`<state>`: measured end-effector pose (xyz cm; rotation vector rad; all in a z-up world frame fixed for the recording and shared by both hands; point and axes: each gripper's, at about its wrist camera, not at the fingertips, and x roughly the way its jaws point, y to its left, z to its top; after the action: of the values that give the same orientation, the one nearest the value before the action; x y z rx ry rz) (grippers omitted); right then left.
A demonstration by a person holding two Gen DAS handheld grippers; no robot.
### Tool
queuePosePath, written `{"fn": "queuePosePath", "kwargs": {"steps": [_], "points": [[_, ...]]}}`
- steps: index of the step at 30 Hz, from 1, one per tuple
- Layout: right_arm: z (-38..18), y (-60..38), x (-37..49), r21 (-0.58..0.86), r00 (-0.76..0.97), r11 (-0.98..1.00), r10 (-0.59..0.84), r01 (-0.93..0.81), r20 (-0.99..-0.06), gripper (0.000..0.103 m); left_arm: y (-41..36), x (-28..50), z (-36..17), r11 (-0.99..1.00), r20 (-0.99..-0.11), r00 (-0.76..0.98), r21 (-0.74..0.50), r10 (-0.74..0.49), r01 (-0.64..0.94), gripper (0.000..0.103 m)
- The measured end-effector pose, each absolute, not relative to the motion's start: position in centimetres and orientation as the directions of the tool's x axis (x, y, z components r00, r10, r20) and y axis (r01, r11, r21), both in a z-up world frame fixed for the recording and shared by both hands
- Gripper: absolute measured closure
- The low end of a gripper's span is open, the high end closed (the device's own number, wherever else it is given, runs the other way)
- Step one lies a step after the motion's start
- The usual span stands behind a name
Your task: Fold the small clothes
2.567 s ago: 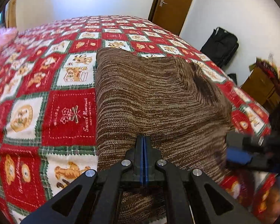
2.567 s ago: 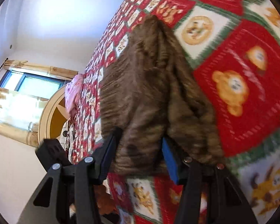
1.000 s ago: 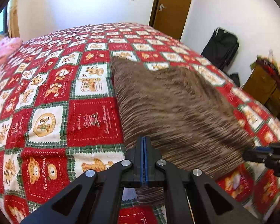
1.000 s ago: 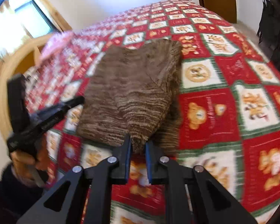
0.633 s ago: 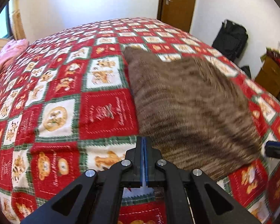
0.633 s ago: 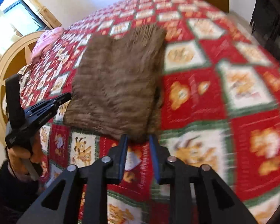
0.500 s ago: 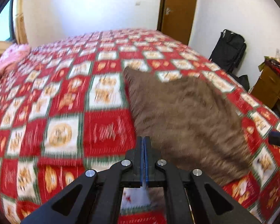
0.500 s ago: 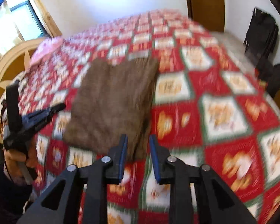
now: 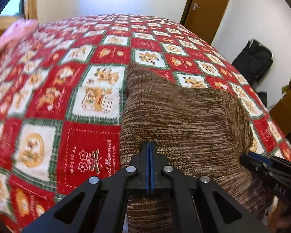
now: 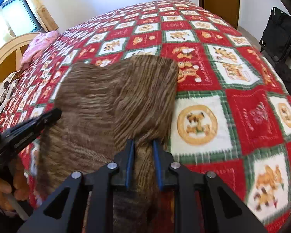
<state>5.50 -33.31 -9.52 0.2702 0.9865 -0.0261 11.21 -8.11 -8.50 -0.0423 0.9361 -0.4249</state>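
Brown knit garment (image 9: 184,120) part-folded on bed (image 9: 67,101); left tongs (image 9: 149,151) closed, apparently pinching the near edge; right tongs (image 10: 143,147) grip bunched corner. Folds remain.

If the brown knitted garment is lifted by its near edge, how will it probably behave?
The brown knitted garment will likely flop and drape: it already bunches between the right tongs. It probably will not slip, since the knit looks coarse. The thick folded layers may sag and slide open over the quilt.
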Motion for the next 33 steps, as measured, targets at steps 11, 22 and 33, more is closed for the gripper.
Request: {"fn": "queuePosePath", "kwargs": {"steps": [11,22,33], "points": [[-9.0,-34.9,5.3,0.335,0.602,0.924,0.164,0.183,-0.782,0.067,-9.3,9.7,-7.4,0.928,-0.773,0.569,-0.067,-0.281,0.367,0.102],[-4.2,-32.3,-0.3,0.292,0.701,0.932,0.061,0.215,-0.711,0.065,-7.8,7.7,-5.3,0.947,-0.741,0.655,0.083,-0.149,0.31,0.102],[-6.6,-31.8,0.2,0.328,0.624,0.919,0.128,0.217,-0.771,0.059,-6.7,7.9,-6.0,0.918,-0.789,0.555,-0.03,-0.265,0.396,0.102]]}}
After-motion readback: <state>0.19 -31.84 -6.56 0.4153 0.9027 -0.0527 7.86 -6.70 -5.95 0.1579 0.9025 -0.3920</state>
